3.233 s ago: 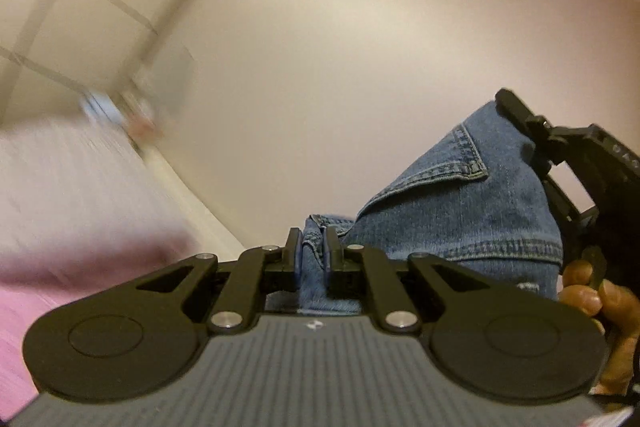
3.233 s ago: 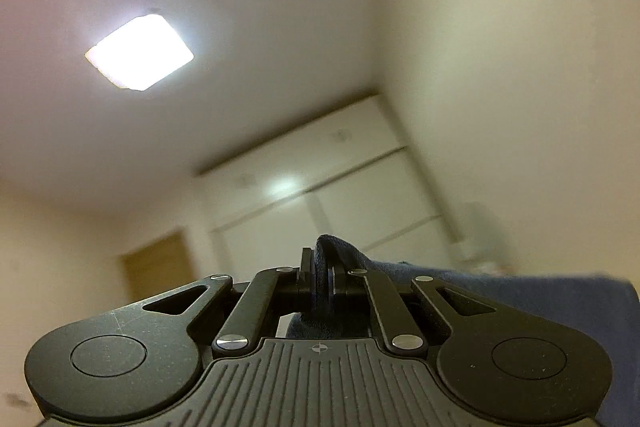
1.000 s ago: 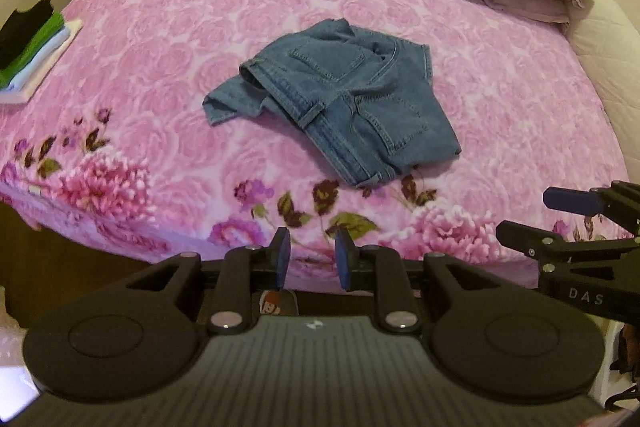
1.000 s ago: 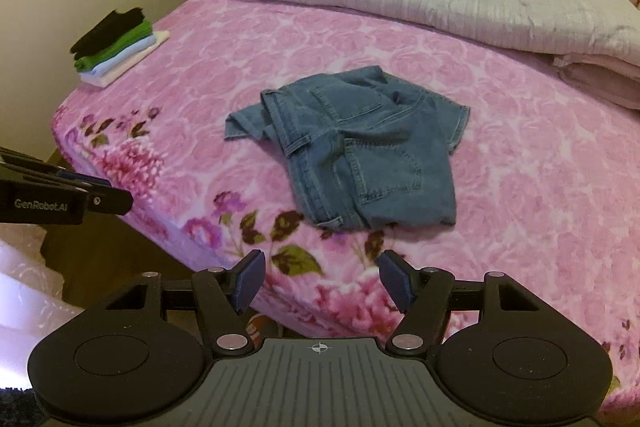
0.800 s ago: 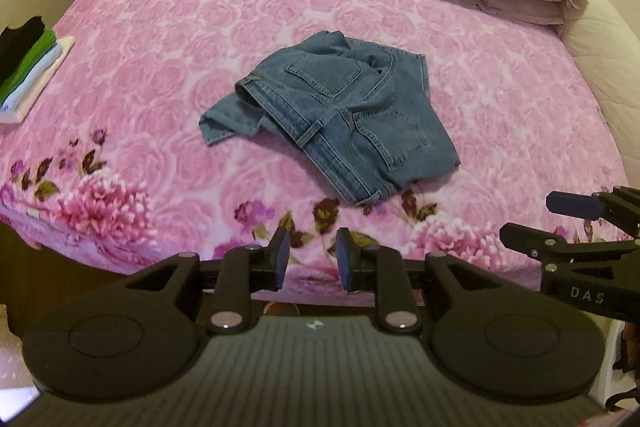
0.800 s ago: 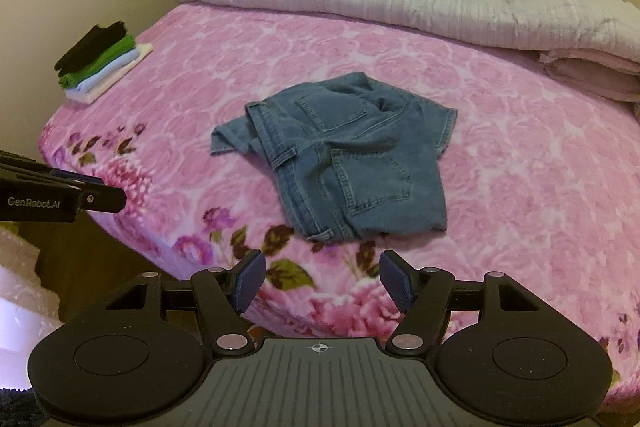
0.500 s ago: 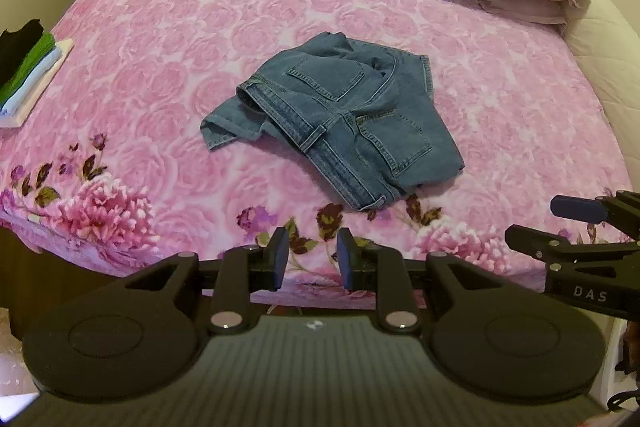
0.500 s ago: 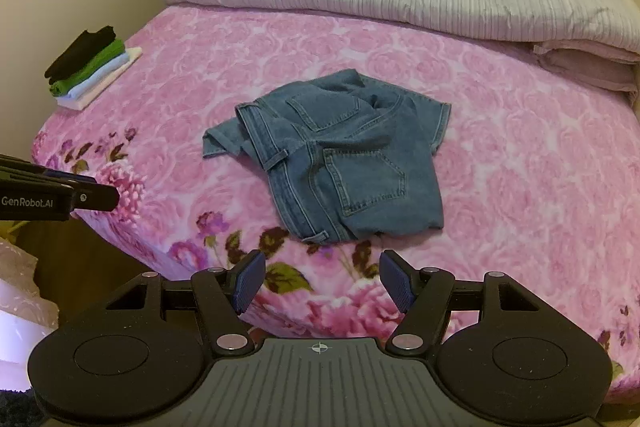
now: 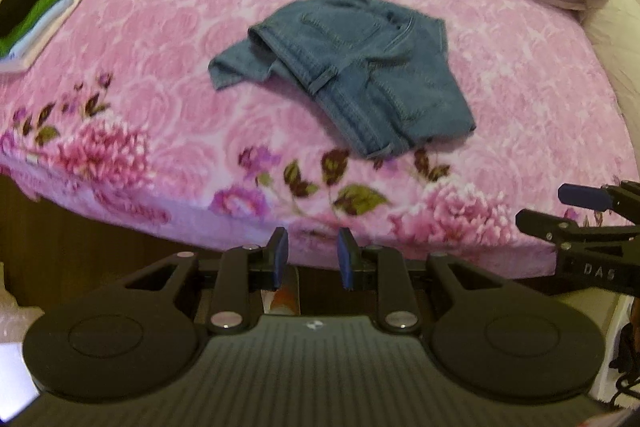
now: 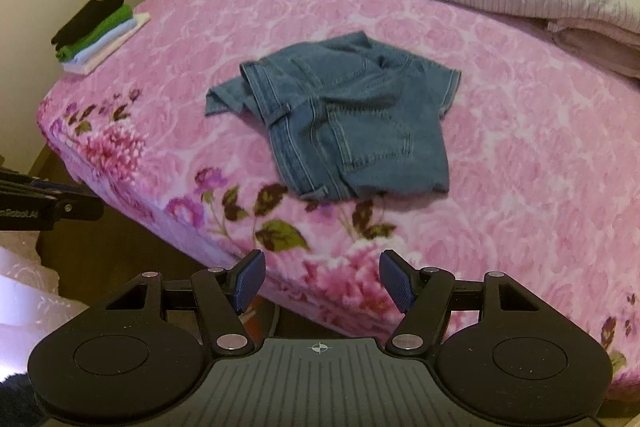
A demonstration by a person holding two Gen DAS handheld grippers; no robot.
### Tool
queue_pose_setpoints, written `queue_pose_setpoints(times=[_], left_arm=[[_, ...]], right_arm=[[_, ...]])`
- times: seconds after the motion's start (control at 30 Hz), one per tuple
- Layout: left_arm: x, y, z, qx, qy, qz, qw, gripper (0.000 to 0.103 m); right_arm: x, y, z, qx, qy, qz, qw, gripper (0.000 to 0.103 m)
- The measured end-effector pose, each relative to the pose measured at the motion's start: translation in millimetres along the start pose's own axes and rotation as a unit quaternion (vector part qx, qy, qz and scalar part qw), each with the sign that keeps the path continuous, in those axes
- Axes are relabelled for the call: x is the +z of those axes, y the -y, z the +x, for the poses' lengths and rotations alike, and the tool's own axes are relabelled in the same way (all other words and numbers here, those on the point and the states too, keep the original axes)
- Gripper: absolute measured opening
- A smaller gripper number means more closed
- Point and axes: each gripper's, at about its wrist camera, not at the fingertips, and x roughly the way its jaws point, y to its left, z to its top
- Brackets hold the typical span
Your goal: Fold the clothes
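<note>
Lying crumpled on the pink bedspread (image 9: 168,27), the denim shorts (image 9: 352,67) sit mid-bed in the left wrist view, one flap poking out to the left and the waistband doubled over itself. The left gripper (image 9: 312,259) hangs off the bed's near edge, its jaws a narrow gap apart and holding nothing; the right gripper's tip (image 9: 584,197) juts in at the right edge. With so slim a gap, a pinch on this bunched denim could miss the thick seams or catch only the top layer, and the fold would drag crooked.

From the right wrist view, the shorts (image 10: 344,119) lie well apart from the stack (image 10: 100,31) of folded clothes at the bed's far left corner. The right gripper (image 10: 320,283) hovers below the bed edge, jaws spread wide and empty. Grabbing before the heap is flattened risks locking in the twist; the plush bedspread could also get nipped along with the denim.
</note>
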Motion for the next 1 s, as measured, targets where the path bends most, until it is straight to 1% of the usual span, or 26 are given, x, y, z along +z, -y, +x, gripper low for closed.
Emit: queue_pose_setpoints(times=[0.1,0.23,0.3,0.4,0.53,0.67,0.77,0.87,0.9,1.0], left_arm=[[3,-10,9,-0.001,-0.014,-0.006,0.9999,0.022],[28,-25,23,-0.004,-0.018,0.004,0.9998,0.022],[40,-32,30,-0.008,-0.018,0.011,0.9998,0.022],[71,-41,46,-0.024,-0.02,0.033,0.999,0.022],[111,-53,68,-0.038,-0.021,0.066,0.9968,0.022],[136,-63,94,-0.059,-0.044,0.1,0.9922,0.022],[142,-73,119,-0.068,-0.06,0.119,0.9887,0.023],[144,-80,143,-0.071,-0.075,0.132,0.9858,0.022],[145,-87,147,-0.075,-0.078,0.131,0.9855,0.022],[140,-91,159,-0.095,-0.079,0.12,0.985,0.022]], right_arm=[[-5,2,6,0.001,-0.006,-0.002,1.0,0.067],[4,7,15,-0.016,0.012,0.001,1.0,0.067],[13,9,20,-0.034,0.019,0.001,0.999,0.067],[28,8,30,-0.061,0.026,-0.001,0.998,0.067],[48,0,43,-0.082,0.03,0.001,0.996,0.067],[56,-18,68,-0.094,0.009,0.004,0.996,0.067],[55,-30,88,-0.105,-0.007,-0.004,0.994,0.067],[52,-42,110,-0.119,-0.026,-0.024,0.992,0.067],[50,-46,117,-0.123,-0.031,-0.034,0.991,0.067],[45,-53,134,-0.125,-0.038,-0.08,0.988,0.067]])
